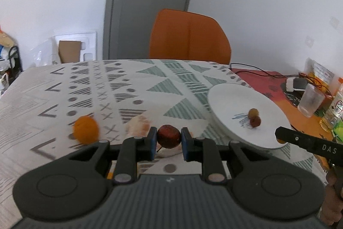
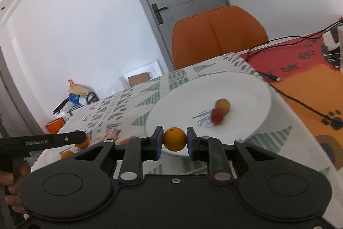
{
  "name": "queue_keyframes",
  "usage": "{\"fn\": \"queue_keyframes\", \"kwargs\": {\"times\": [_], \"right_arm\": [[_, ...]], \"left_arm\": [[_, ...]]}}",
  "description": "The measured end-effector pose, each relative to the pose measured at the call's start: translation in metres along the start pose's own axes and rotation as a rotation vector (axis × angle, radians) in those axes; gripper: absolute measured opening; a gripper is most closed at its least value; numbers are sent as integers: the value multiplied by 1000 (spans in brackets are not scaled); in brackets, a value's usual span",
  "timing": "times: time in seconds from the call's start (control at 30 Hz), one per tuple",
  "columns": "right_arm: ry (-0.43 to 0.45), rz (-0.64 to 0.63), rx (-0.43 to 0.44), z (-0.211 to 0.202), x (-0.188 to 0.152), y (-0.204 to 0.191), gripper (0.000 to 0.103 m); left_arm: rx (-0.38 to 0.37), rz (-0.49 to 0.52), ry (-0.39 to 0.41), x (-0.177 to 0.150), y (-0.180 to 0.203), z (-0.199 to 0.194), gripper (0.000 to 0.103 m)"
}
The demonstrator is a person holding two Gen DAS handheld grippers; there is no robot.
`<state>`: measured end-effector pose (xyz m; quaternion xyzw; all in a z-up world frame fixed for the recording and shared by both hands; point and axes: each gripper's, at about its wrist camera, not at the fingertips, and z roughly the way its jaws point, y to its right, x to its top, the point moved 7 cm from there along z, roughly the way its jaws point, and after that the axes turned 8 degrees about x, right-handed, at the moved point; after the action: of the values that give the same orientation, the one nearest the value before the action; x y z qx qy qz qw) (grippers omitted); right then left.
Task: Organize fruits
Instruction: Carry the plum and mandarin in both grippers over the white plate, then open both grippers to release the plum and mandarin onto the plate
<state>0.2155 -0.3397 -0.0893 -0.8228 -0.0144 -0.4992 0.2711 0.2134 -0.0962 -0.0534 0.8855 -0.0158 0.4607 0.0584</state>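
Observation:
My left gripper (image 1: pixel 168 140) is shut on a dark red round fruit (image 1: pixel 168 136), held just above the patterned tablecloth (image 1: pixel 120 87), left of the white plate (image 1: pixel 233 98). My right gripper (image 2: pixel 174 141) is shut on a small orange fruit (image 2: pixel 174 138) at the near rim of the white plate (image 2: pixel 188 96). On the plate lie a yellowish fruit (image 2: pixel 223 105) and a red fruit (image 2: pixel 217 116); both show in the left wrist view (image 1: pixel 254 117). An orange (image 1: pixel 86 129) lies on the cloth at left, with a blurred pale fruit (image 1: pixel 139 125) beside it.
An orange chair (image 1: pixel 189 35) stands behind the table. At the right are a clear plastic cup (image 1: pixel 310 100), bottles (image 1: pixel 334 113), a white charger with cables (image 2: pixel 331 39) and an orange-red mat (image 2: pixel 304 70). Another orange (image 2: pixel 66 154) lies near the left gripper's body.

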Motion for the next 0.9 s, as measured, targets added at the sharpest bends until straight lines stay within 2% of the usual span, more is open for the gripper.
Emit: {"fn": "queue_keyframes", "kwargs": {"times": [0.3, 0.33, 0.37, 0.9], "right_arm": [[21, 36, -23, -2, 2, 25, 22], [29, 39, -28, -2, 3, 27, 24], [42, 42, -43, -4, 4, 30, 31], [80, 58, -73, -19, 12, 52, 31]], "left_arm": [[-42, 46, -9, 10, 35, 19, 22], [-46, 52, -10, 11, 38, 21, 22], [-52, 58, -11, 12, 43, 22, 22], [-136, 142, 6, 32, 104, 43, 22]]}}
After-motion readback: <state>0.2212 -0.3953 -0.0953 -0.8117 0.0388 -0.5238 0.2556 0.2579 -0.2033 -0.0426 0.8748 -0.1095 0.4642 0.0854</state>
